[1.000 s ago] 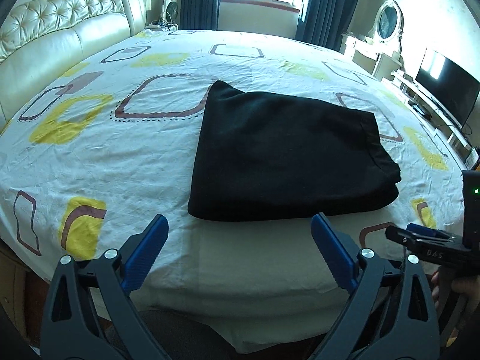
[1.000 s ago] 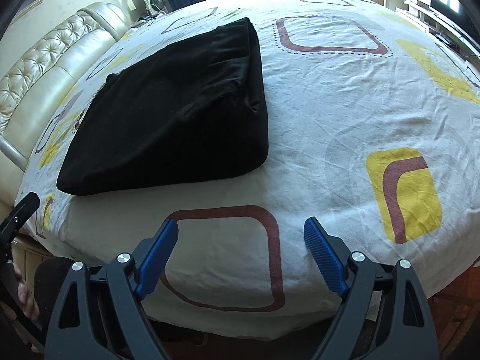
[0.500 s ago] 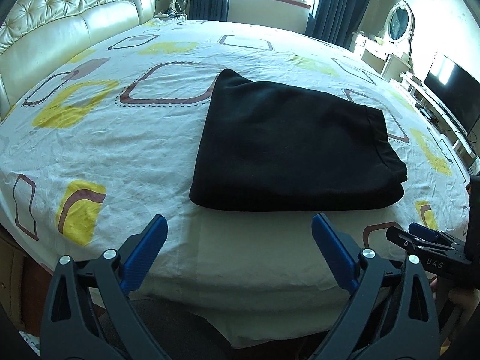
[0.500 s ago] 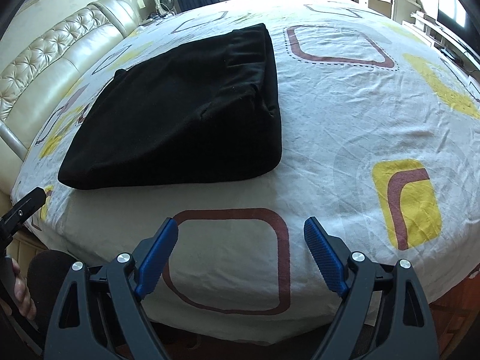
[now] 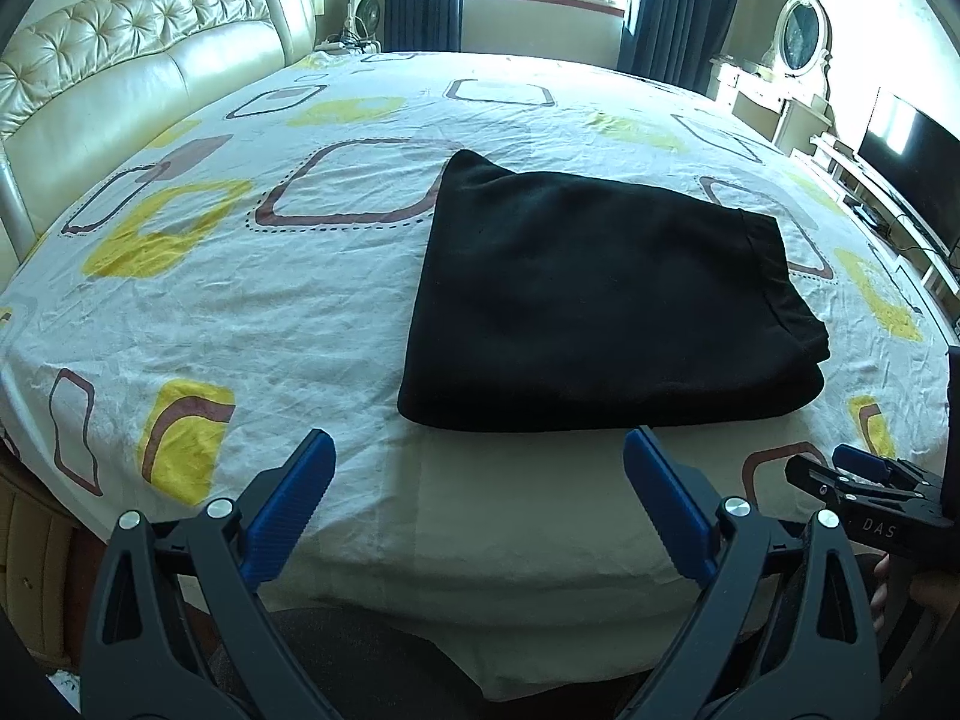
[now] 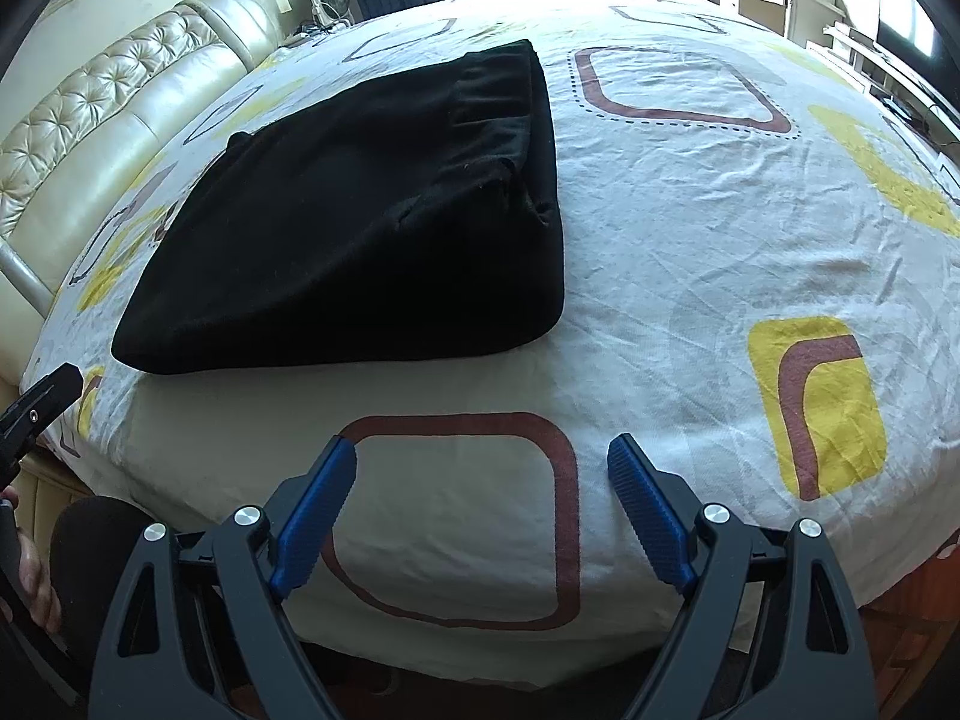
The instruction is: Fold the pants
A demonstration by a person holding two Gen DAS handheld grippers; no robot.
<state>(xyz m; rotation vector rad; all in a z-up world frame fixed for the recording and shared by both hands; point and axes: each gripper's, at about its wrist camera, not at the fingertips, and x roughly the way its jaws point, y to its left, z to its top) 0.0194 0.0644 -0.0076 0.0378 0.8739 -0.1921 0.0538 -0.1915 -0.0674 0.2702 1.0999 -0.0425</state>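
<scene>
The black pants (image 5: 600,300) lie folded into a flat, thick rectangle on the patterned bed sheet (image 5: 270,324); the elastic waistband faces right in the left wrist view. In the right wrist view the same pants (image 6: 372,222) sit upper left. My left gripper (image 5: 478,450) hovers open at the bed's near edge, just short of the pants' near fold, nothing between its blue pads. My right gripper (image 6: 482,456) is open too, over a brown square on the sheet (image 6: 690,228), to the right of the pants and apart from them.
A tufted cream headboard (image 5: 120,78) runs along the left. A dresser with an oval mirror (image 5: 801,30) and a TV (image 5: 912,168) stand at the right. A fan (image 5: 365,15) sits in the far corner by dark curtains. The right gripper's body (image 5: 870,504) shows at the lower right.
Both views tilted slightly, so the pants sit a little lower in each frame. The pants and both grippers' openings look unchanged.
</scene>
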